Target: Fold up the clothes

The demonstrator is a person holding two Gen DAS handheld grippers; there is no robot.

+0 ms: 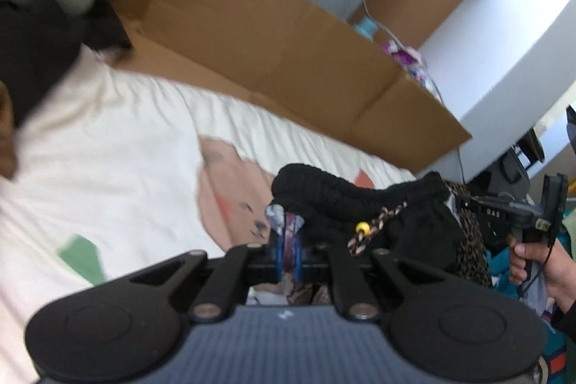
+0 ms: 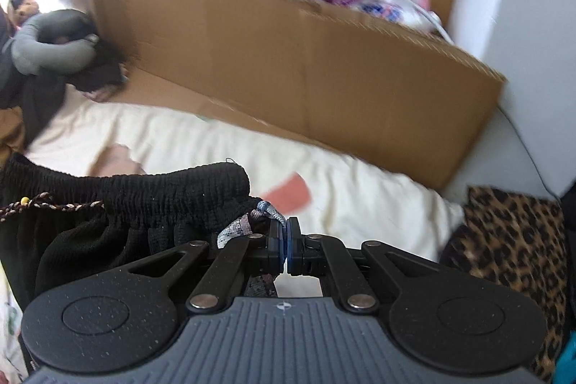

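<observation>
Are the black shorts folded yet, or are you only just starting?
Only just starting. Nothing looks folded yet: the leopard print cloth still lies crumpled at the edge of the bed. In hand are the black shorts: the left claw and the right claw each pinch the waistband, holding it up over the bed. Spreading them flat and folding is all still left.

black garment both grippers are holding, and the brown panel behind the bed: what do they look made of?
Black garment: soft matte fabric, seemingly knit or woven; its waistband is densely gathered into ribs, so probably elasticated, with a braided drawcord carrying a yellow bead. Exact fibre unclear.
Brown panel: corrugated cardboard, dull kraft finish; fold creases and a raw cut edge show.
</observation>
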